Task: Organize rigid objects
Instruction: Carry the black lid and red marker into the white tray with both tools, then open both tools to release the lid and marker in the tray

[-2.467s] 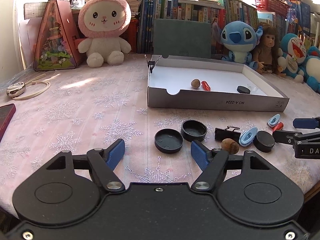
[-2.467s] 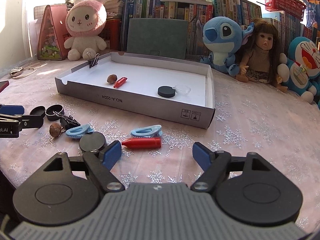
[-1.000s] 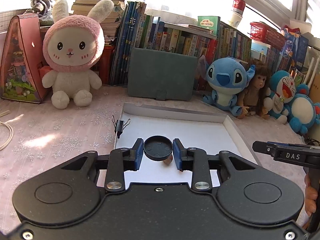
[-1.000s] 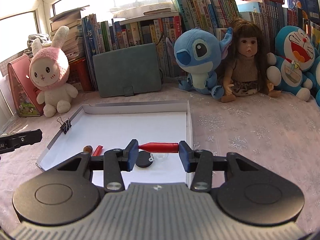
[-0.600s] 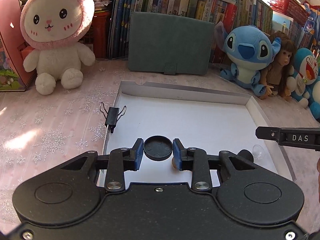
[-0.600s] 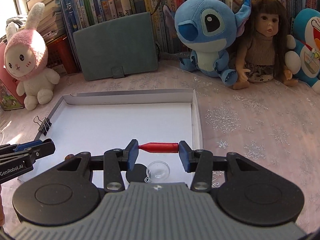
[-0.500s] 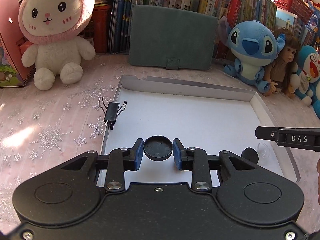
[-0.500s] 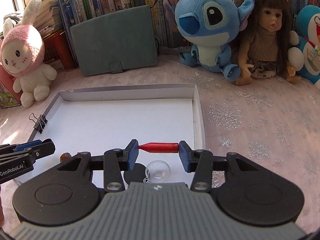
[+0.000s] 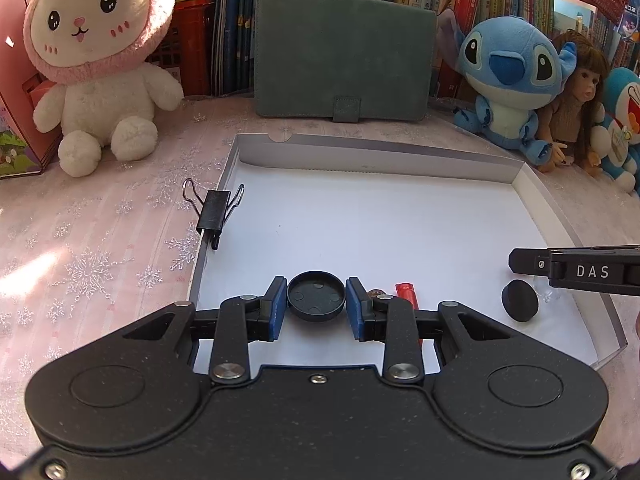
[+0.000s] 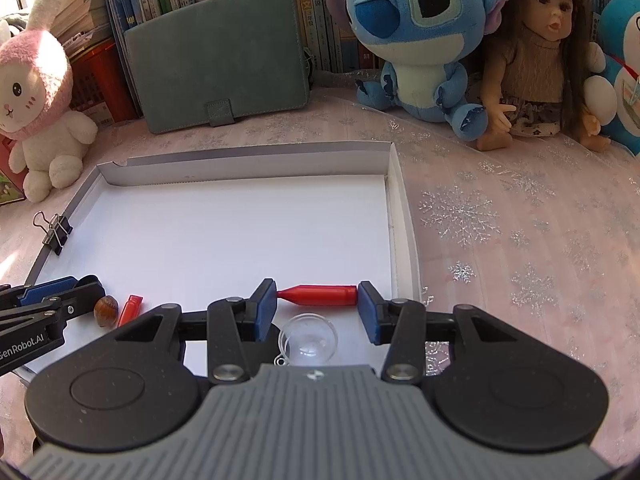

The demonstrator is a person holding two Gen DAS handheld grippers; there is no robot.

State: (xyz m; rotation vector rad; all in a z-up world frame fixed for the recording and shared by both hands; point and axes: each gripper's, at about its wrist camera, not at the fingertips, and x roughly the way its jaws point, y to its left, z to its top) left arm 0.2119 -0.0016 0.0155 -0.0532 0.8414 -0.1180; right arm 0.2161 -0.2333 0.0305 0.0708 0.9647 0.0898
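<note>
Hovering over the white cardboard tray (image 9: 384,160) on the snowflake-patterned tabletop (image 9: 92,264), I hold both tools above its near end, each clamped on a piece bound for the tray floor. My right tool (image 10: 317,304) grips a red bullet-shaped piece (image 10: 320,295) end to end, so its long axis runs straight across the jaw gap, parallel to the tray's near wall and close beside the right wall. Directly below it lie a clear dome (image 10: 308,340) and, partly hidden by the tool, a dark disc. My left tool (image 9: 316,304) pinches a round black cap (image 9: 316,296) by its rim, hollow side toward the camera, over the tray's near left part. Just to its right a second red piece (image 9: 406,294) and a brown nut (image 10: 106,309) rest on the floor. As I judge it, release turns on what lies underneath: the cap has bare floor below, while the long red piece hangs over the dome.
</note>
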